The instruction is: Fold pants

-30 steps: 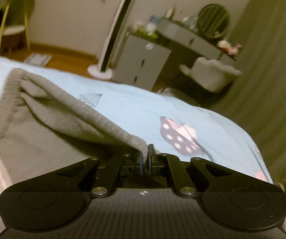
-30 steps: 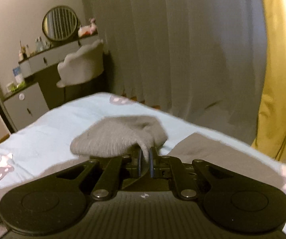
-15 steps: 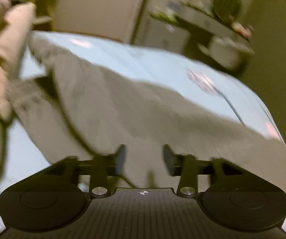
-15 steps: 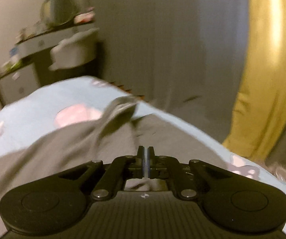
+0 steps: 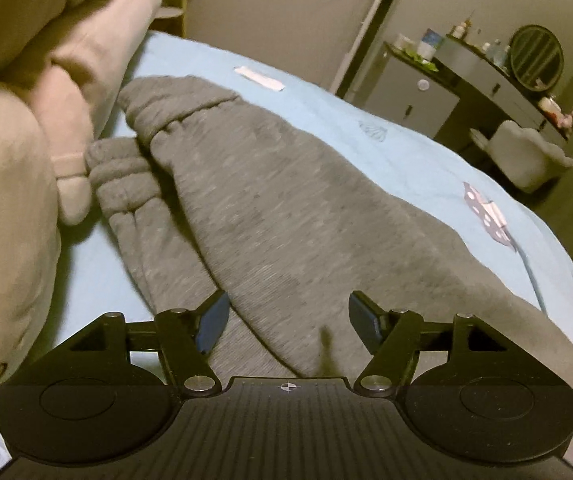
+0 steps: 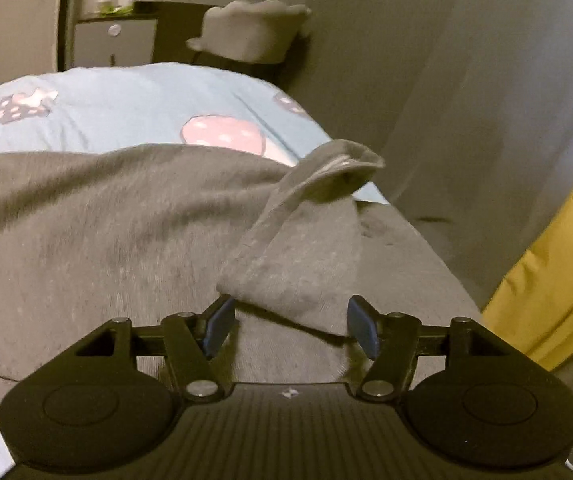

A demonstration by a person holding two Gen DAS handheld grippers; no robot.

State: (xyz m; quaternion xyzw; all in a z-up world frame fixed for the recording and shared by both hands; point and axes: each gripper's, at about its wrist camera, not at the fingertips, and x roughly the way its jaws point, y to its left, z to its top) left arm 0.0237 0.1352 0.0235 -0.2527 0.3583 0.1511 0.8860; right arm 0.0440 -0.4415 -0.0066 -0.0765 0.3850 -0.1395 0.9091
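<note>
The left claw [image 5: 288, 320] is spread wide and holds nothing. Off to its left sits a heap of big tan pillows [image 5: 14, 128]. Right in front of it lie the gray pants [image 5: 286, 208], stretched out on the blue bed [image 5: 406, 152]. The two leg ends with their bunched cuffs [image 5: 126, 168] are far ahead and a bit to the left, close to the pillows. One leg lies partly over the other. To the right of this claw, past the bed, stand a gray cabinet [image 5: 410, 92], a round mirror [image 5: 536, 58] and a soft pale chair [image 5: 526, 156].

The right claw [image 6: 290, 326] is spread wide too — it grips nothing. The pants [image 6: 106, 220] fill the space in front of it and to its left, lying flat on the bed [image 6: 126, 108]. Just ahead, between its two fingers, a flap of the pants [image 6: 306, 240] is turned up and over; its far tip stands a little off the cloth. It may be the waist end, but the picture is too blurry to be sure. A pink mushroom print [image 6: 222, 134] on the bed peeks out behind the pants. To the right hang a gray curtain [image 6: 466, 80] and a yellow one [image 6: 558, 288].
</note>
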